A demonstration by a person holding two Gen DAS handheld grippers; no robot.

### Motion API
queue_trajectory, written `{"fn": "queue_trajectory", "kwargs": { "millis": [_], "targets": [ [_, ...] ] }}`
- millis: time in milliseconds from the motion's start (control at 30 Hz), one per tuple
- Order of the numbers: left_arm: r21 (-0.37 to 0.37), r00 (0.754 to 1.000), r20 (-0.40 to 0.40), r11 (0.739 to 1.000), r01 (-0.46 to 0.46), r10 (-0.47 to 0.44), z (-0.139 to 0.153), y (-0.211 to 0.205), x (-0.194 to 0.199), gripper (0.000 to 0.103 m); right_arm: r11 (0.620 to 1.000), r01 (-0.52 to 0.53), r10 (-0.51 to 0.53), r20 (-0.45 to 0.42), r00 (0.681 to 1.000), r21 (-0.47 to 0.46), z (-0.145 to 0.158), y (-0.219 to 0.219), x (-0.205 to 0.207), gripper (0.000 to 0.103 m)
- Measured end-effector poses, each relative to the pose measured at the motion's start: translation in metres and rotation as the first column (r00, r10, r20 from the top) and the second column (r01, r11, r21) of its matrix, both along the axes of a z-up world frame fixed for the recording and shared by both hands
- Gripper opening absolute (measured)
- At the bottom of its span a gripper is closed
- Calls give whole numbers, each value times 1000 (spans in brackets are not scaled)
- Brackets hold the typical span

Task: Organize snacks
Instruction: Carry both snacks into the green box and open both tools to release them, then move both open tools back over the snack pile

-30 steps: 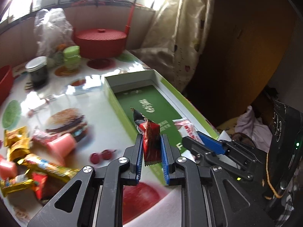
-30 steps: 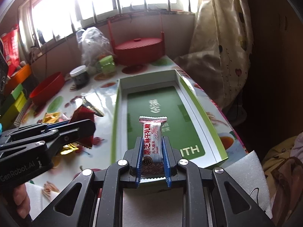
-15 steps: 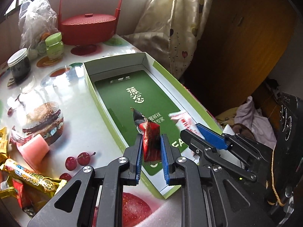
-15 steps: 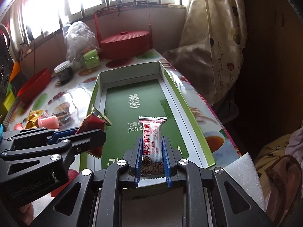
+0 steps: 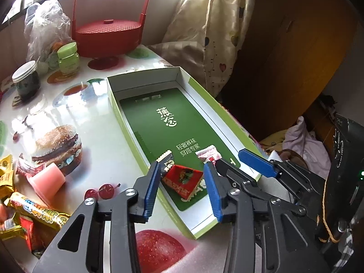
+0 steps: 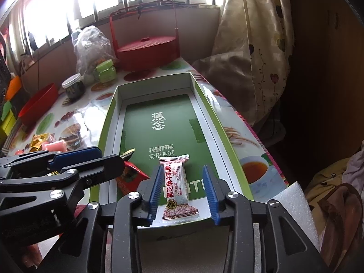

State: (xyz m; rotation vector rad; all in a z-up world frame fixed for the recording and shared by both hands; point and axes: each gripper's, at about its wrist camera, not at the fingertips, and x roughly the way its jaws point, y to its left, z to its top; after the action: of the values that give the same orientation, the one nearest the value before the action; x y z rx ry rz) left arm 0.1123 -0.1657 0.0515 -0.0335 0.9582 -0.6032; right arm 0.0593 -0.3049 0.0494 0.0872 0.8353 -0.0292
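The red candy (image 5: 183,179) lies in the near end of the green box (image 5: 145,159), between the spread blue pads of the left gripper (image 5: 182,188); neither pad grips it. Its dark twisted end points toward the left pad, and from this view I cannot tell whether it touches that pad. In the right wrist view the red candy (image 6: 130,177) is half hidden behind the left gripper's black finger.

The white candy (image 6: 176,186) lies just beside it in the same end of the box (image 6: 107,122), lengthwise between the right gripper's (image 6: 183,190) open pads, close to the left pad and clear of the right one. Whether it rests flat on the floor or leans on the near wall is hard to make out. In the left wrist view only its top end (image 5: 209,154) shows above the right gripper's finger.

Both grippers hover low over the near end of the box, side by side, pointing along its length, tilted down.

On the table (image 5: 91,118) left of the box, a heap of snacks (image 5: 22,204) is cut off by the frame edge, with a pink cup (image 5: 46,179) on its side. Farther back stand a dark jar (image 5: 26,82), a green jar (image 5: 67,58), a plastic bag (image 5: 46,26) whose contents are unclear, and a red basket (image 5: 108,36).
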Motion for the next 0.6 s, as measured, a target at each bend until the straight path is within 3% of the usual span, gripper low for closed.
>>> {"fn": "queue_trajectory", "kwargs": {
  "millis": [200, 600],
  "targets": [
    [-1, 999, 36, 1000, -28, 28, 11, 13, -4, 45, 1000, 0, 0, 19, 1000, -2, 8, 5, -5, 41],
    [65, 981, 139, 987, -145, 135, 27, 51, -22, 45, 999, -31, 29, 60, 998, 29, 24, 27, -12, 49]
  ]
}}
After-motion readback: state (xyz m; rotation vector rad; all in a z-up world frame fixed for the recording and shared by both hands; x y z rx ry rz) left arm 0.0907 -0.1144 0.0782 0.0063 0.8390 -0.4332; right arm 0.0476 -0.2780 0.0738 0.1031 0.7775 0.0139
